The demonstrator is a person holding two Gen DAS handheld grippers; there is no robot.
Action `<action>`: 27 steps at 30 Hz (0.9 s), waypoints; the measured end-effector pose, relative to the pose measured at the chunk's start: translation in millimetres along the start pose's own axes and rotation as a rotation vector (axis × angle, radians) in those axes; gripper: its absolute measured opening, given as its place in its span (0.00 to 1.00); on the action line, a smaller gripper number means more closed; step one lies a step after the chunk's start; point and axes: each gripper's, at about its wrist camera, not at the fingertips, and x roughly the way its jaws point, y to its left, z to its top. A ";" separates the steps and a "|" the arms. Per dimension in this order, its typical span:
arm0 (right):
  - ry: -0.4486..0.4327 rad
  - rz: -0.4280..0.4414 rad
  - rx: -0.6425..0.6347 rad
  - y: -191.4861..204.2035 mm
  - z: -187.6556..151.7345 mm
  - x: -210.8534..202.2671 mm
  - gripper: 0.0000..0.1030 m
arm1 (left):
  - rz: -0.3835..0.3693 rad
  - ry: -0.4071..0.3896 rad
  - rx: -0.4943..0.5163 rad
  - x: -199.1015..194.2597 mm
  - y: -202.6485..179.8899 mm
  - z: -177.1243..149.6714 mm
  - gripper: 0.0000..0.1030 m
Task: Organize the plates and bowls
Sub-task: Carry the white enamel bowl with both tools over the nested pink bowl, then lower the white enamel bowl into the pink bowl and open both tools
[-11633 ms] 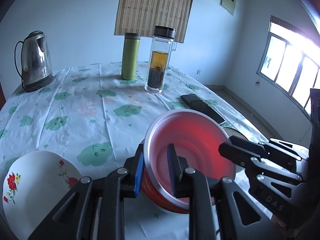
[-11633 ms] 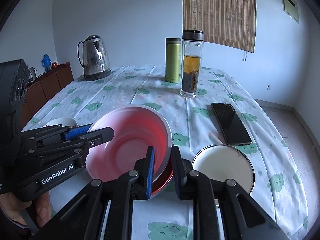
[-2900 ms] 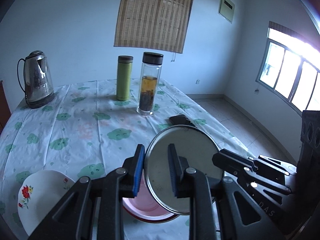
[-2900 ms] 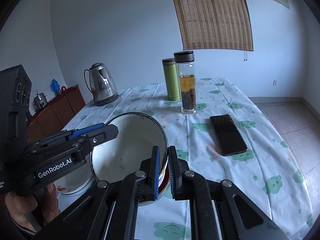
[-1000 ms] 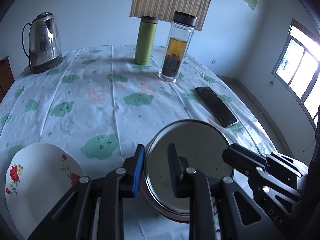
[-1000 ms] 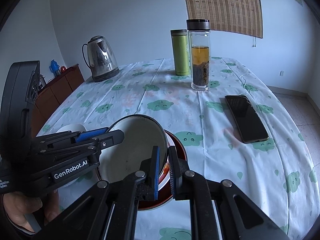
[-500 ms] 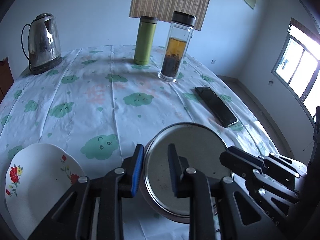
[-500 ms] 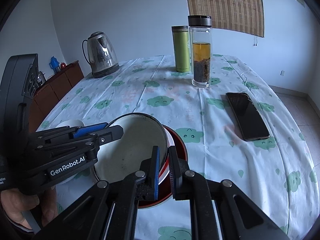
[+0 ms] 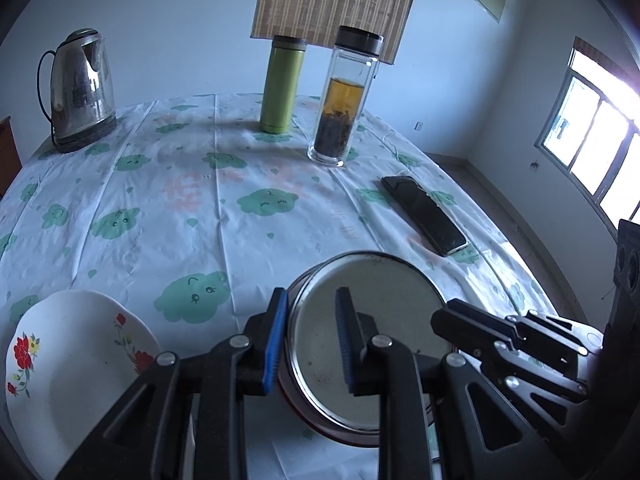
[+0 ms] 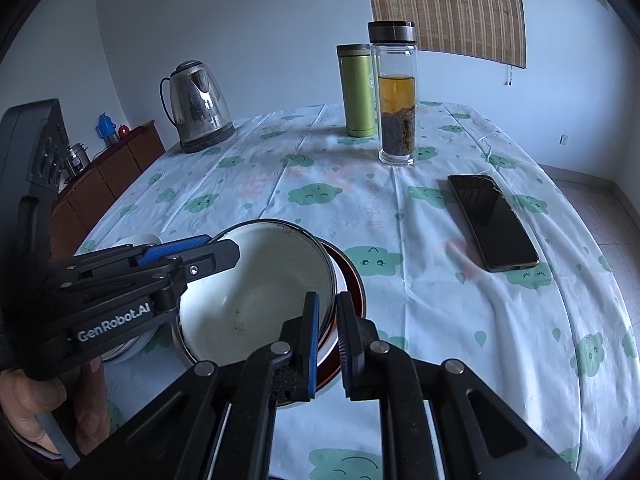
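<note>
Gripping opposite rims of the metal-rimmed bowl (image 9: 368, 344), left claw (image 9: 310, 344) and right claw (image 10: 328, 344), above the red bowl (image 10: 352, 280).

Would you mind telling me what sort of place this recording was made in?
Most likely a dining room in a home: a table with a cloud-print cloth holds an electric kettle, a glass tea bottle and stacked bowls, with a wooden sideboard by the wall.
</note>
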 end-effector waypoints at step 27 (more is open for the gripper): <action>-0.011 0.019 -0.026 8.7 -1.1 -2.2 0.29 | -0.026 -0.011 -0.031 -0.3 6.0 0.5 0.41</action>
